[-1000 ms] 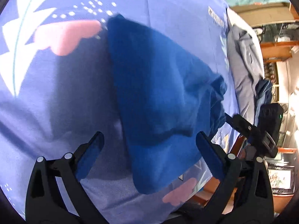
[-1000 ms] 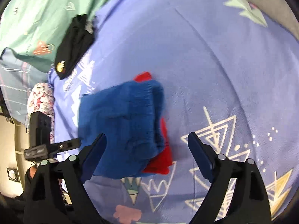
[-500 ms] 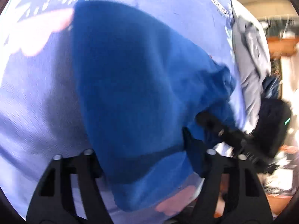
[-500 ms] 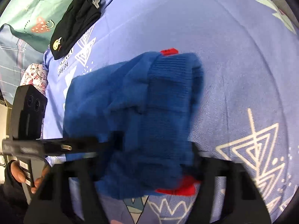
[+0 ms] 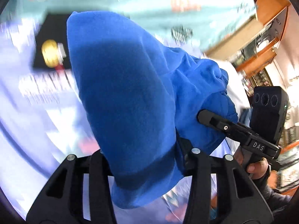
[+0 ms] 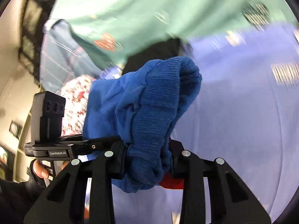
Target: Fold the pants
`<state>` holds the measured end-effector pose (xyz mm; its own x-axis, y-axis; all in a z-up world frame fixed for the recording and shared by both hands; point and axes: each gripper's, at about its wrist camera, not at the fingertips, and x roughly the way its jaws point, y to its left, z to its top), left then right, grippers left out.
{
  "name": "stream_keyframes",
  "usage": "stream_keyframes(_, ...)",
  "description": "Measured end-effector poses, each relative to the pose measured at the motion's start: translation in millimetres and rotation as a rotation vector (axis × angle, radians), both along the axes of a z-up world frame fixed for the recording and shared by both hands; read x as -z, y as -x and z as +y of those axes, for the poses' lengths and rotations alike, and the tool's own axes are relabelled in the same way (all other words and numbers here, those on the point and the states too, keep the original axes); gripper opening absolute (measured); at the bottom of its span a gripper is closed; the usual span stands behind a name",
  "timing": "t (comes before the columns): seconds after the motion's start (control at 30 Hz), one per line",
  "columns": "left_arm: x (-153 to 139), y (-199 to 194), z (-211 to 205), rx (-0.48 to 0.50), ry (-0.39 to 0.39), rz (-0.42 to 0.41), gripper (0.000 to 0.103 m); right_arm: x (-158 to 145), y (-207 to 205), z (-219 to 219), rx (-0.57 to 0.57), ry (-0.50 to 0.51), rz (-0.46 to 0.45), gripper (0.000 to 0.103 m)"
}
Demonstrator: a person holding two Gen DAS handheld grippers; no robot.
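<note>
A lilac bedsheet (image 6: 243, 121) printed with white shapes covers the bed and fills the lower and right part of the right wrist view. A mint-green quilt (image 6: 130, 9) with small red motifs lies beyond it, blurred. The blue pants (image 5: 130, 102) hang bunched above the sheet, held up between both tools. The left gripper (image 5: 147, 160) is clamped on a smooth fold of the blue cloth. Its jaws have just been closing, and the fabric fills the gap between them. The right gripper (image 6: 147, 160) is clamped on the ribbed waistband end of the pants (image 6: 149, 112). Its jaws too have just been closing on the cloth. A strip of red fabric (image 6: 171, 182) shows under the blue bundle at the right jaw. A black garment (image 5: 50, 43) with a round yellow badge lies on the bed behind the pants. In the left wrist view a hand (image 5: 256, 166) grips the handle of the other tool at the right edge.
</note>
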<state>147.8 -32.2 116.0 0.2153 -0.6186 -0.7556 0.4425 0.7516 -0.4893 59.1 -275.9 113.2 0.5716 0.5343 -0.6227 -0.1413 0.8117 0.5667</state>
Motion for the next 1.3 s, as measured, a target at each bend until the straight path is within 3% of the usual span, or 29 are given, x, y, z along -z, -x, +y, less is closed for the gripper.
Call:
stream_keyframes(0.13,-29.6,-72.9,20.5,-0.094,-0.017,-0.102,0.048,-38.2,-93.3,34.2,-0.036,0.094,-0.142,0.035)
stream_keyframes(0.3,-0.7,-170.9,29.2,-0.186,-0.076,-0.103,0.053,-26.1,-197.9,70.6,-0.023,0.230,-0.157,0.038)
stream_keyframes(0.4,43.8,-208.8,28.7,-0.271,-0.229,-0.117,0.069,8.5,-241.0,85.7,0.020,0.382,-0.090,0.050)
stream_keyframes(0.43,58.9,-217.5,32.0,-0.320,-0.306,-0.121,0.088,26.4,-253.7,89.2,0.048,0.461,-0.044,0.052)
stream_keyframes(0.47,69.2,-220.6,24.0,-0.355,-0.333,-0.118,0.101,42.4,-259.8,88.7,0.056,0.497,0.001,0.056)
stream_keyframes(0.5,77.6,-223.3,29.2,-0.368,-0.310,-0.108,0.101,61.8,-268.2,87.6,0.043,0.503,0.060,0.065)
stream_keyframes(0.57,92.6,-229.1,32.1,-0.374,-0.261,-0.043,0.101,75.7,-270.1,82.6,0.034,0.495,0.098,0.072)
stream_keyframes(0.8,74.5,-215.8,21.2,-0.387,-0.301,-0.067,0.101,69.8,-273.4,68.5,0.047,0.457,0.094,0.074)
stream_keyframes(0.87,55.0,-197.5,15.6,-0.392,-0.325,-0.113,0.101,49.2,-250.3,64.7,0.075,0.456,0.030,0.076)
stream_keyframes(1.03,21.5,-135.4,15.2,-0.398,-0.348,-0.219,0.101,15.3,-187.9,57.1,0.203,0.395,-0.055,0.095)
stream_keyframes(1.1,18.8,-112.6,13.0,-0.417,-0.369,-0.230,0.101,12.1,-162.4,58.8,0.232,0.366,-0.058,0.096)
stream_keyframes(1.23,13.5,-65.1,22.7,-0.438,-0.325,-0.207,0.101,13.4,-123.9,69.8,0.247,0.420,-0.049,0.097)
stream_keyframes(1.3,9.9,-47.2,21.9,-0.438,-0.346,-0.228,0.101,12.8,-107.7,74.8,0.249,0.421,-0.054,0.097)
